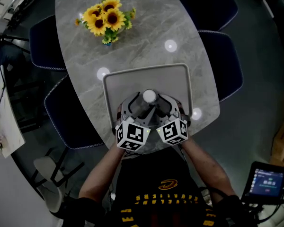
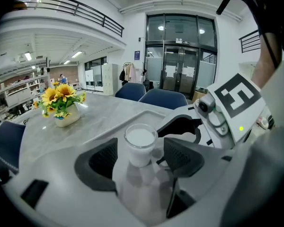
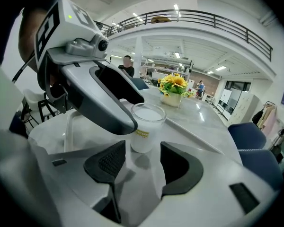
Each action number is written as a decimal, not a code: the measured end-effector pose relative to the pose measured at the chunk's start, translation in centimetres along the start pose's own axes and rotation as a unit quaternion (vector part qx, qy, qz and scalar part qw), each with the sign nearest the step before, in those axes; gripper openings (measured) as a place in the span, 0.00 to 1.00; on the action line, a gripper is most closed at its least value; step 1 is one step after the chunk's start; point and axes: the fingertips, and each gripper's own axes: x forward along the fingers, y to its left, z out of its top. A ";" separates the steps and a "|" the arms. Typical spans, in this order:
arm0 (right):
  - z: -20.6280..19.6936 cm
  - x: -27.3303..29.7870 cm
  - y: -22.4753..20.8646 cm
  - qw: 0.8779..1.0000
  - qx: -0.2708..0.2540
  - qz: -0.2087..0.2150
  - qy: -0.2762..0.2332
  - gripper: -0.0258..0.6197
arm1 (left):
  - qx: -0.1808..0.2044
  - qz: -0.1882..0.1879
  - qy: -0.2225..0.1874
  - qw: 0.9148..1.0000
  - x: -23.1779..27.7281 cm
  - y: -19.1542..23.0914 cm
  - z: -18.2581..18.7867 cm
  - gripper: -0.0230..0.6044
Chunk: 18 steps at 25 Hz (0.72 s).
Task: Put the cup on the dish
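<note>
Grey marble-patterned table (image 1: 146,27) bears a pale rectangular tray (image 1: 132,79) with a raised rim, set toward the person's edge. The cup (image 1: 149,96) stands upright on the tray, about midway across it and in the half nearer the person; it looks white inside, and the right gripper view shows a small yellow label on its side. The left gripper (image 1: 134,104) and the right gripper (image 1: 164,104) are held close together over the near part of the tray, both angled downward and converging on the cup from either side. In the left gripper view the jaws stand wide apart with the cup (image 2: 140,145) at their tips; a gap shows on each side, and neither pad presses on it. In the right gripper view the jaws are likewise apart, holding nothing, with the cup (image 3: 146,134) standing just beyond their tips and the left gripper's body passing close beside it. A vase of sunflowers (image 1: 105,19) stands at the far end of the table, well apart from the tray. Dark blue chairs (image 1: 220,56) are drawn up along both sides of the table.
</note>
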 end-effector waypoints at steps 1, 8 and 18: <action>0.1 -0.3 -0.1 1.000 0.005 -0.003 -0.003 0.40 | -0.004 0.001 0.001 1.000 -0.3 -0.1 -0.1 0.51; 0.7 -1.6 -1.3 0.997 0.062 -0.016 -0.047 0.40 | -0.029 0.006 0.003 1.000 -1.1 -0.2 -0.7 0.51; 4.7 -9.3 -1.4 0.979 0.171 -0.012 -0.111 0.10 | -0.068 0.016 -0.046 0.996 -6.9 -3.0 3.0 0.34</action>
